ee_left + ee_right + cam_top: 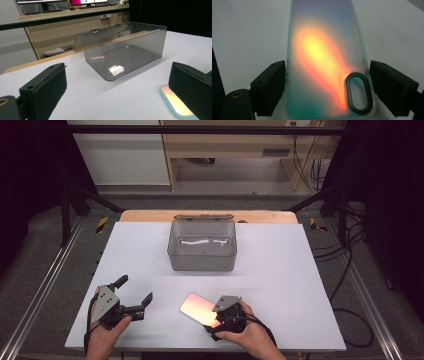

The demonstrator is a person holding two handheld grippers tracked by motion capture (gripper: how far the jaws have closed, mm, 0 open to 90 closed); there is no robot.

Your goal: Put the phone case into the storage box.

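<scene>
Phone case (324,62) flat on the counter (280,265), long axis running toward twelve o'clock between my right gripper's (327,87) jaws, which straddle its camera end without yet clamping. My left gripper (134,295), jaws released, idles at nine o'clock.

Ahead of me on the white table (280,270) stands a smoky, see-through plastic box (202,251), its hinged lid (202,218) thrown back toward the far edge. I see nothing in the box except pale glints of light on its floor. It sits near the middle of the table, closer to the far side. Past the table's wooden edge I see a light wooden desk (225,145) with cables (307,165) hanging beside it. Grey floor (45,250) and metal rails (35,295) run along both sides of the table.
</scene>
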